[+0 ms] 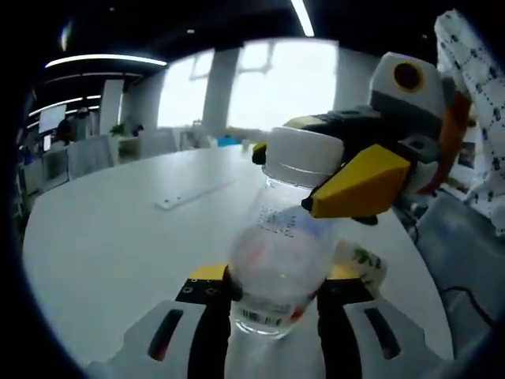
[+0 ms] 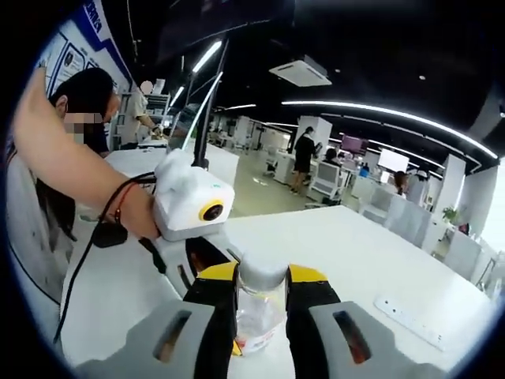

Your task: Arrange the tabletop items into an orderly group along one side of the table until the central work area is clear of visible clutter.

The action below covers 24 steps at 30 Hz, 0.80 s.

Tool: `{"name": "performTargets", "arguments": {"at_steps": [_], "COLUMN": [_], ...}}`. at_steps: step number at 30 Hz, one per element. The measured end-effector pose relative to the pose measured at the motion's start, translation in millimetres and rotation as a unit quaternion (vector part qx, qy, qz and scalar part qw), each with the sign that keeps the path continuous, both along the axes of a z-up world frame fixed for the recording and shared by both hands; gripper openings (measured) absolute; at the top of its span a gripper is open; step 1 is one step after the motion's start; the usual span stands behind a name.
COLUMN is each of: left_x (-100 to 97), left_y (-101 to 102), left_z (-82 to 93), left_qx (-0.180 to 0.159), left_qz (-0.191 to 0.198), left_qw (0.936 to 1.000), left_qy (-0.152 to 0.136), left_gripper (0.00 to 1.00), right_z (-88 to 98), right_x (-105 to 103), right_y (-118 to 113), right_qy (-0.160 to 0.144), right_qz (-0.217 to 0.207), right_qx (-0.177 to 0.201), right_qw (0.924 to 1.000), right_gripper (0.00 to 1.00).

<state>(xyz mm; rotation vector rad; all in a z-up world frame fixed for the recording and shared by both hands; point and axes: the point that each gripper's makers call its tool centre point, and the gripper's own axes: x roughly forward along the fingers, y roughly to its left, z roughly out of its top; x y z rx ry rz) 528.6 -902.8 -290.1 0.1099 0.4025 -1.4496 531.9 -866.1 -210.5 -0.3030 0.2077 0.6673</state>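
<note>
A clear plastic bottle (image 1: 276,260) with a white cap (image 1: 304,158) stands up between my two grippers, above the white table (image 1: 102,253). In the left gripper view, my left gripper (image 1: 274,296) is shut on the bottle's lower body, and my right gripper (image 1: 301,164) reaches in from the right with its yellow-tipped jaws clamped on the cap. In the right gripper view, my right gripper (image 2: 262,276) grips the cap, with the bottle (image 2: 257,320) showing below it. The left gripper (image 2: 207,260) sits just behind, held by a hand (image 2: 134,213).
A flat white strip (image 1: 193,193) (image 2: 410,320) lies farther out on the table (image 2: 347,245). A small white and green wrapper (image 1: 361,262) lies beside the bottle. A black cable (image 2: 87,268) trails off the left gripper. Office desks and people stand beyond.
</note>
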Motion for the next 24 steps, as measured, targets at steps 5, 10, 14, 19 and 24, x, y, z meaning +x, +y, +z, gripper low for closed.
{"name": "performTargets", "arguments": {"at_steps": [5, 10, 14, 19, 24], "left_x": [0.5, 1.3, 1.6, 2.1, 1.4], "left_y": [0.8, 2.3, 5.1, 8.9, 8.3], "left_z": [-0.6, -0.7, -0.5, -0.5, -0.9], "left_qx": [0.000, 0.000, 0.000, 0.001, 0.002], "left_qz": [-0.003, 0.001, 0.003, 0.007, 0.005], "left_qw": [1.0000, 1.0000, 1.0000, 0.9999, 1.0000], "left_qy": [0.005, 0.006, 0.008, 0.008, 0.007], "left_gripper": [0.38, 0.38, 0.37, 0.37, 0.38], "right_z": [-0.5, 0.2, 0.0, -0.3, -0.2], "right_x": [1.4, 2.6, 3.2, 3.6, 1.8], "right_y": [-1.5, 1.0, 1.2, 4.5, 3.2], "right_qy": [0.004, 0.006, 0.010, 0.011, 0.011], "right_qz": [-0.015, -0.015, -0.018, -0.019, -0.021], "right_qx": [0.009, 0.016, 0.022, 0.028, 0.025], "right_qw": [0.9998, 0.9998, 0.9996, 0.9994, 0.9994], "right_gripper": [0.19, 0.19, 0.19, 0.19, 0.19]}}
